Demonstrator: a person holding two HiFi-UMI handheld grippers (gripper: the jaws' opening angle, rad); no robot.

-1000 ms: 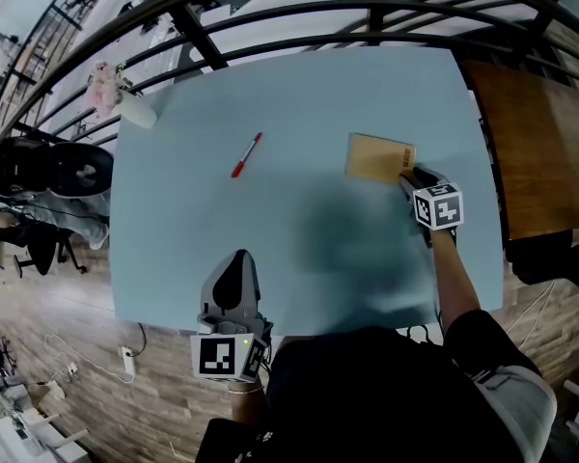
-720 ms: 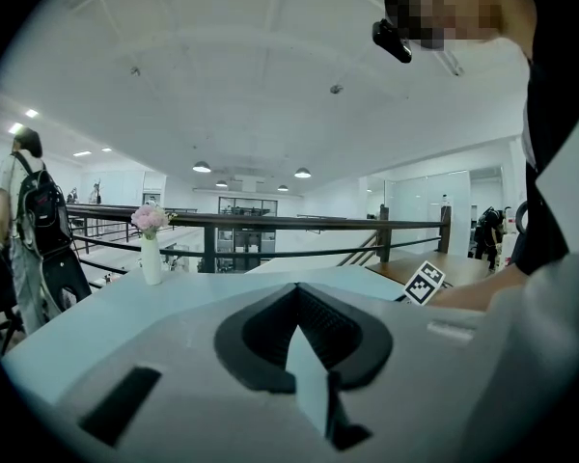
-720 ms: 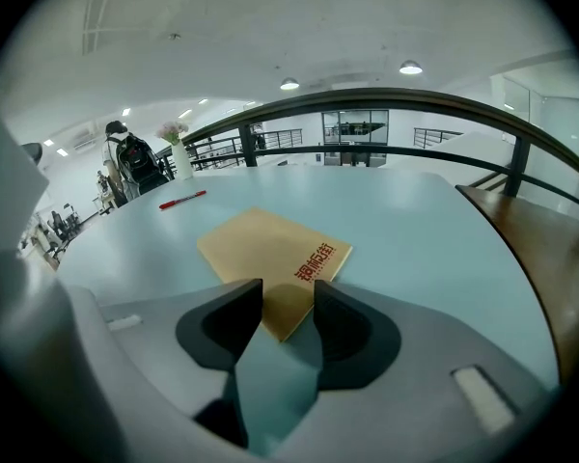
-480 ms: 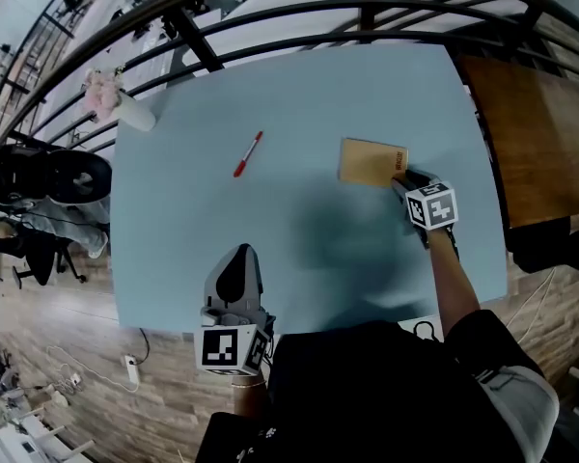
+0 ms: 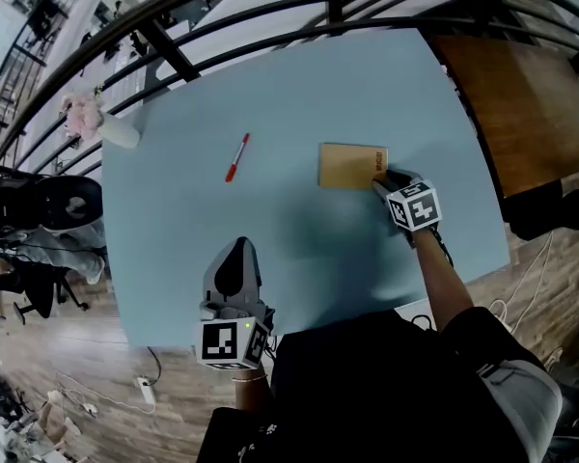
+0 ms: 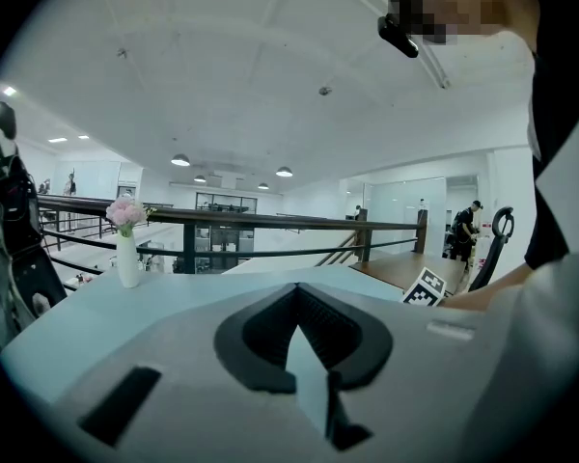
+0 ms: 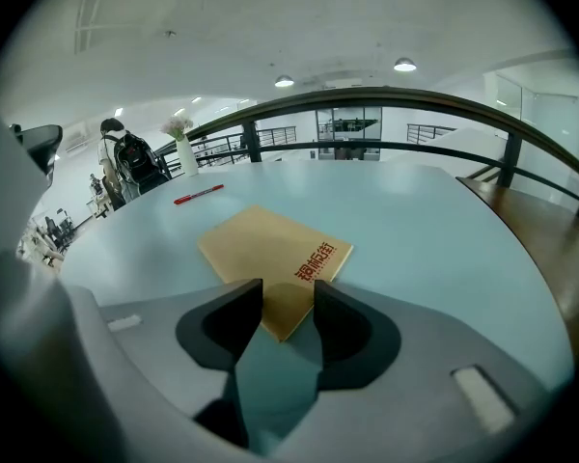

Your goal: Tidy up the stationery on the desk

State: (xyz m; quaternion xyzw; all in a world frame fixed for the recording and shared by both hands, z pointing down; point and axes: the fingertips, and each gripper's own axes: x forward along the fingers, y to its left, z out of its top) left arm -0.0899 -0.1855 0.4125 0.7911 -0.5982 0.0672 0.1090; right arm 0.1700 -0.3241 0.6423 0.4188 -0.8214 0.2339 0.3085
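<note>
- The left tool (image 5: 237,249) hangs over the near side of the light blue counter (image 5: 299,85). Its two jaws are pressed together with nothing between them, which shows best in the left gripper view (image 6: 297,302).
- The right tool (image 5: 381,183) is at the right side of the counter. Its jaws stand wide apart.
- A flat brown booklet (image 5: 350,165) lies on the counter, right in front of the right tool.
- In the right gripper view, the near corner of the booklet (image 7: 270,249) sits in the gap between the right tool's (image 7: 288,292) jaws. The jaws do not squeeze it.
- From the head view, that corner is hidden under the right tool.
- The booklet has red print near one edge. It is too small to read from above.
- A red pen (image 5: 236,156) lies alone on the counter, well apart from the booklet and from both tools.
- A white vase (image 5: 118,133) with pink flowers stands at the far left corner.
- The near edge of the counter is hidden by the person's dark top.
- The left gripper view shows no pen and no booklet. The tool's own grey body covers most of the counter there.
</note>
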